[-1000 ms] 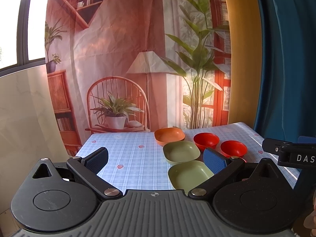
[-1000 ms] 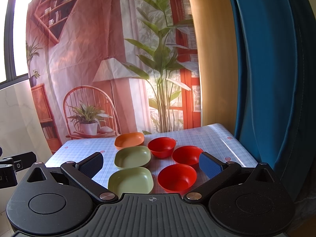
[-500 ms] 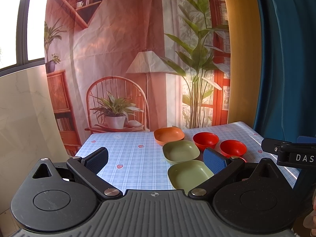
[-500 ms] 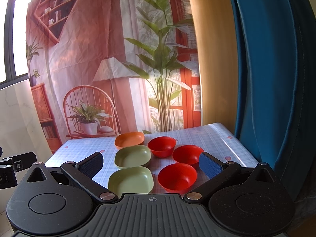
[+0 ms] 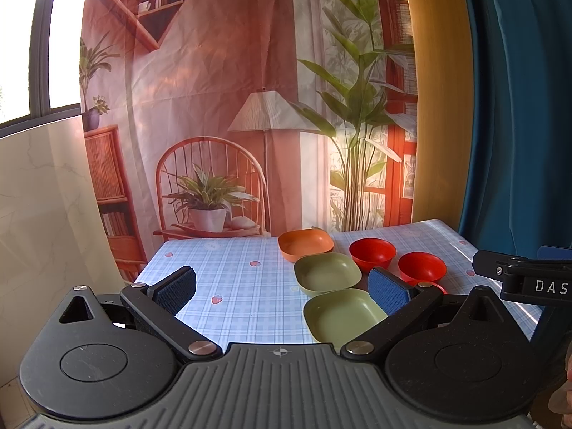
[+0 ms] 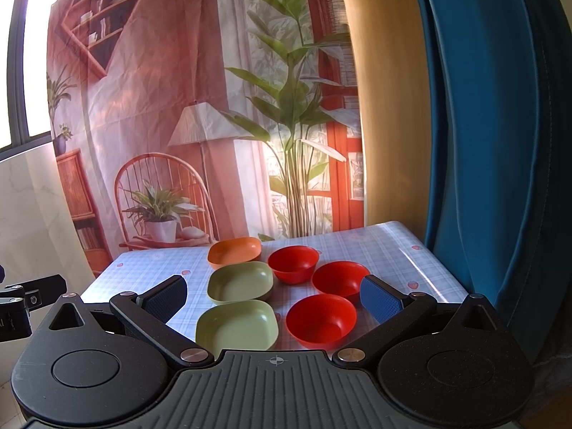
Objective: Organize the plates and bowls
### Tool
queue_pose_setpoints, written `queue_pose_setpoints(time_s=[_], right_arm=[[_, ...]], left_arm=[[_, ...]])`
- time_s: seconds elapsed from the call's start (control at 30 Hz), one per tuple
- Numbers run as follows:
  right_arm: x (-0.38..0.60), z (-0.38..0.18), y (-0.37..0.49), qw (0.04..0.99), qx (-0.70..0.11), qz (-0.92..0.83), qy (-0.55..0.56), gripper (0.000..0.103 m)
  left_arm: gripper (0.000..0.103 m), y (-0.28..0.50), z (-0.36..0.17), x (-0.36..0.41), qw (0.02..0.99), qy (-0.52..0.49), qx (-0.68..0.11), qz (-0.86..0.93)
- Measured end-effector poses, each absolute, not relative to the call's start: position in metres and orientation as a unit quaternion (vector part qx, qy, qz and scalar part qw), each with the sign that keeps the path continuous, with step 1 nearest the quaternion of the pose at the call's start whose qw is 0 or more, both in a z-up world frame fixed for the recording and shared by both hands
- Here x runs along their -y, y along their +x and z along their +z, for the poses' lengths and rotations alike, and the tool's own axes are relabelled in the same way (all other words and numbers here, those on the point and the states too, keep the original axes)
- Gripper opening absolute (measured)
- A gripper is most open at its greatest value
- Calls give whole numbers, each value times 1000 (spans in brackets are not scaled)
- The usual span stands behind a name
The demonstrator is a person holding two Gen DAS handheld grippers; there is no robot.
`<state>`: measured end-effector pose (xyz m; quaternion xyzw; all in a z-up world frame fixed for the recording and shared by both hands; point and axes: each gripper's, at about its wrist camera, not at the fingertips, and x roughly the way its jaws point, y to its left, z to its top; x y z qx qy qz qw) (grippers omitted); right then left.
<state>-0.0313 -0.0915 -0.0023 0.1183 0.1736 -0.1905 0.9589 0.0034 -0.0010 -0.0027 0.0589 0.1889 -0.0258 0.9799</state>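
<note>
- Left gripper: fingers spread wide, grasping nothing, raised above the tabletop.
- Right gripper: fingers likewise released, empty.
- Orange plate sits at the far end; two green plates line up nearer than it.
- Three red bowls stand just right of that row.

Both wrist views look forward and slightly down from the near edge of the worktop toward the printed backdrop. The left view sits further left. Both share the near green dish, set close.
</note>
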Motion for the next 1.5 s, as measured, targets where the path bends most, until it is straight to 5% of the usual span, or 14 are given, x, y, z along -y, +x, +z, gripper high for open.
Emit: queue_pose_setpoints(time_s=[1.13,1.5], right_arm=[[103,-9,-20,971,-147,-158,104,103],[125,-21,13,981,-81,-145,102,103]], left_arm=[[103,20,-7,5,978,56,-193,-50],[103,73,-29,1,970,45,-235,-32]])
